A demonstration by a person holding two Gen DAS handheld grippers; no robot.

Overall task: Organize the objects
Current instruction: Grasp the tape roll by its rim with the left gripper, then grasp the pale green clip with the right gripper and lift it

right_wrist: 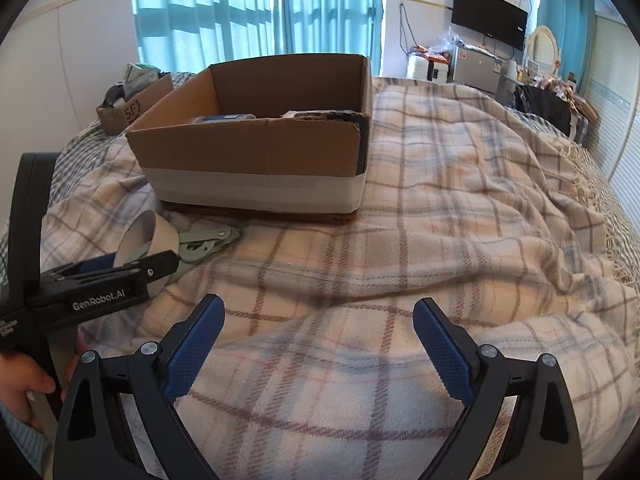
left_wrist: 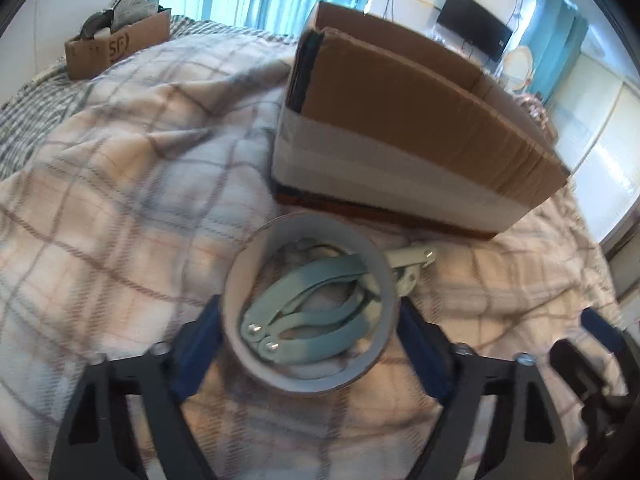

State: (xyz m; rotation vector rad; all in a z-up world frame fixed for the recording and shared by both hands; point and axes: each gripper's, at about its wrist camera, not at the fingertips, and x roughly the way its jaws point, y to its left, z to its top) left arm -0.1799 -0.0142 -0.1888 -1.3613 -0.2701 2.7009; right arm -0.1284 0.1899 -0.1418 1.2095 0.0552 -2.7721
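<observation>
Between the left hand-held gripper (left_wrist: 310, 334) pads sits the tape roll (left_wrist: 308, 304).

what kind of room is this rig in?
Most likely a bedroom: the work surface is a bed under a plaid blanket, with teal curtains over the window and a wall-mounted TV beyond it.

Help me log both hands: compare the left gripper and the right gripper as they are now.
The left gripper has its jaws closed on the tape roll, which is tilted up off the blanket; the right gripper holds nothing, its jaws wide apart. The left gripper sits close to the cardboard box and the green clips; the right gripper is further back, over bare blanket. Both have blue pads on black frames.
</observation>
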